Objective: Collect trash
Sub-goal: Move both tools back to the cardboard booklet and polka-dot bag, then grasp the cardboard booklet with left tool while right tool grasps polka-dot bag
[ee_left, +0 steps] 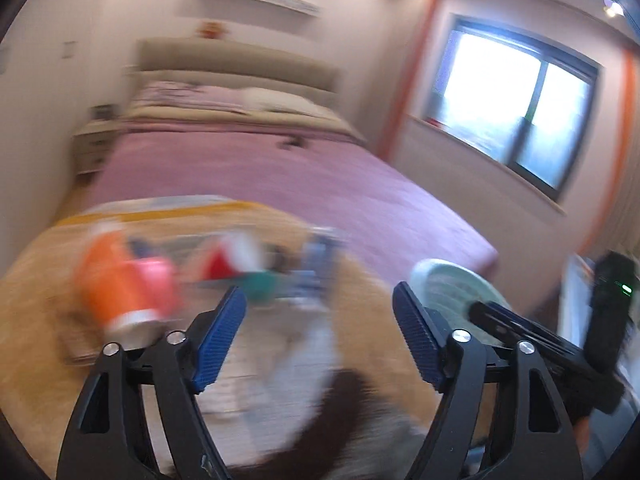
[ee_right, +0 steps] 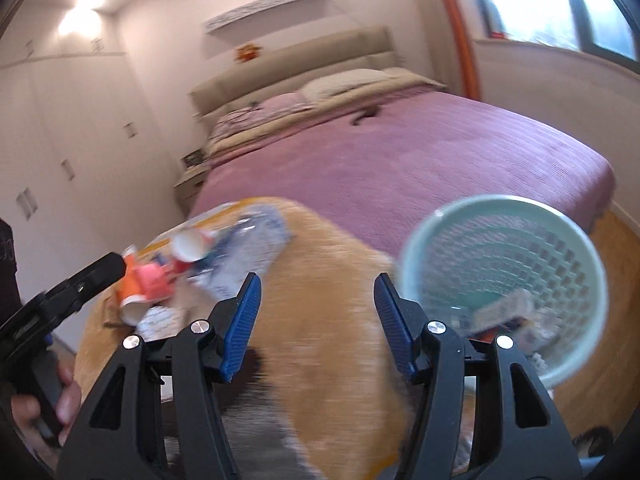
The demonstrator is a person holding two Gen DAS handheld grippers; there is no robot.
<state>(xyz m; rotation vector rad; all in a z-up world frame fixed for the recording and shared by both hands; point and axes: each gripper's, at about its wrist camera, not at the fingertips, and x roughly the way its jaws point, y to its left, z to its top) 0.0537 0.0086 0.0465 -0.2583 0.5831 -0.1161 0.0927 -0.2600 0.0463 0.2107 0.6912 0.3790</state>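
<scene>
— Trash, where is it?
— Blurred orange cup (ee_right: 134,280), red-and-white paper cup (ee_right: 191,245) and blue-printed plastic wrapper (ee_right: 256,240) lie heaped on the fuzzy tan rug (ee_right: 320,320), near the purple bed (ee_right: 400,160).
— And the grippers?
— Left gripper (ee_left: 318,320) and right gripper (ee_right: 318,312) both have fingers apart, holding nothing. The round pale-green mesh basket (ee_right: 568,248) beside the right one holds scraps.
</scene>
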